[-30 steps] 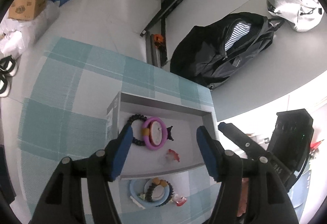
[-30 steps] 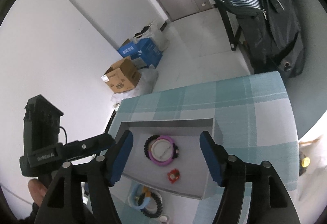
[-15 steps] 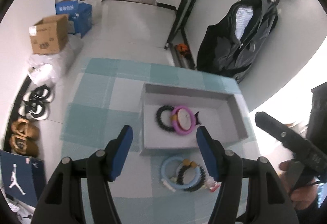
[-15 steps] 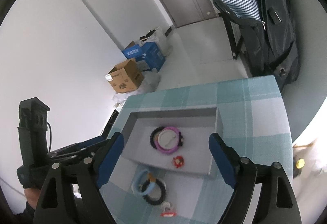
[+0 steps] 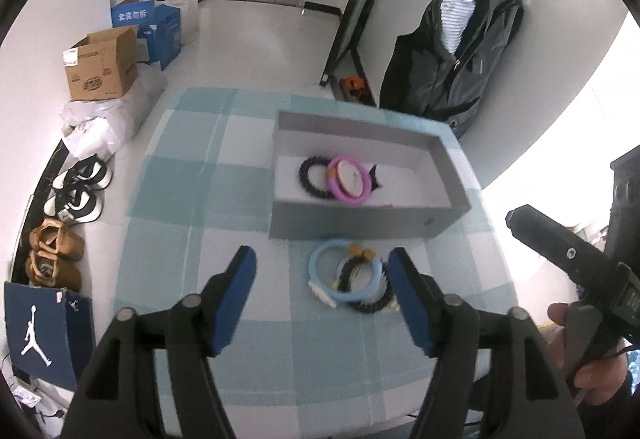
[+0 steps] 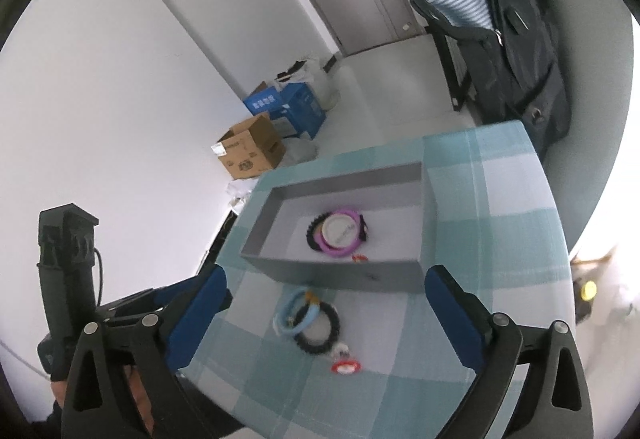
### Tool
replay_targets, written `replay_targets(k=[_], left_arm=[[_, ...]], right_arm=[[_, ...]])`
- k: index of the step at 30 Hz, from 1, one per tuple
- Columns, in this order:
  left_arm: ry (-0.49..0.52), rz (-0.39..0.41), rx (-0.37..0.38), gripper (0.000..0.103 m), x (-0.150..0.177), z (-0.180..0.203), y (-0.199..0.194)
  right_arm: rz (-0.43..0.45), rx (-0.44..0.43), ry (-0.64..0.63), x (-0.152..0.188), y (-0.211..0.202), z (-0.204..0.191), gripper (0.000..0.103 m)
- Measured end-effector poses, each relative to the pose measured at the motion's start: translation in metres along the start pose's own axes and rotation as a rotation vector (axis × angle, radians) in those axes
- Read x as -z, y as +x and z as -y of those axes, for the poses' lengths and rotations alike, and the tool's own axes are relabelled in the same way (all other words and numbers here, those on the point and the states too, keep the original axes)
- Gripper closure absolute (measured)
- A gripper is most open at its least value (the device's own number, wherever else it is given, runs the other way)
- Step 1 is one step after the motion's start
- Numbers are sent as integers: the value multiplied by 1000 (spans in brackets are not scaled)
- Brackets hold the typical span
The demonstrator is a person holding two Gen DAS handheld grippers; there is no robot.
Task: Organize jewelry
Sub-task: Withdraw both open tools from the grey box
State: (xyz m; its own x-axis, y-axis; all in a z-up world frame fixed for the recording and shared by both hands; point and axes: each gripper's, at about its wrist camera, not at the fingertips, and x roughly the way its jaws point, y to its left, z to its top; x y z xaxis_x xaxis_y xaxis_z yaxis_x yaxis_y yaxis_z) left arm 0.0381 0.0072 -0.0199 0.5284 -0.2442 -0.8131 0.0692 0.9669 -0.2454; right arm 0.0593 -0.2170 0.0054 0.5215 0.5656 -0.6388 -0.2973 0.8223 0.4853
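Note:
A grey open box (image 5: 448,175) (image 6: 280,259) stands on the checked cloth. In it lie a purple ring (image 5: 349,186) (image 6: 340,235), a black bead bracelet (image 5: 310,179) and a small red piece (image 6: 359,258). In front of the box on the cloth lie a light blue ring (image 5: 340,275) (image 6: 294,315), a black bead bracelet (image 5: 370,303) (image 6: 318,335) and a red-and-white charm (image 6: 345,366). My left gripper (image 5: 322,295) is open and empty, above the blue ring. My right gripper (image 6: 326,315) is open wide and empty, above the same pile.
The table with teal checked cloth (image 5: 192,199) ends close on every side. Cardboard box (image 5: 102,65), blue box (image 5: 154,29) and shoes (image 5: 76,195) sit on the floor at left. A dark jacket (image 5: 456,51) hangs behind the table.
Both grippers have pulled back and up from over the box toward the near table edge. The right gripper's jaws have opened wider. The jewelry has not moved.

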Motion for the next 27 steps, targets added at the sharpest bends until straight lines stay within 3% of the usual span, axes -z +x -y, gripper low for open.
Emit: replay_targets(k=[8, 11, 17, 21, 27], left_arm=[[-9, -15, -44, 32, 17, 0, -2], [-18, -39, -100, 30, 25, -3, 3], [-4, -60, -106, 30, 29, -10, 10], [-27, -97, -37, 30, 34, -18, 16], [-68, -132, -5, 30, 35, -28, 22]], right_arm=[[-53, 65, -33, 19, 3, -2, 1], [-85, 75, -46, 25, 7, -2, 0], [-154, 130, -102, 41, 20, -5, 0], [-207, 179, -144, 51, 30, -8, 0], [-244, 214, -199, 60, 41, -14, 1]])
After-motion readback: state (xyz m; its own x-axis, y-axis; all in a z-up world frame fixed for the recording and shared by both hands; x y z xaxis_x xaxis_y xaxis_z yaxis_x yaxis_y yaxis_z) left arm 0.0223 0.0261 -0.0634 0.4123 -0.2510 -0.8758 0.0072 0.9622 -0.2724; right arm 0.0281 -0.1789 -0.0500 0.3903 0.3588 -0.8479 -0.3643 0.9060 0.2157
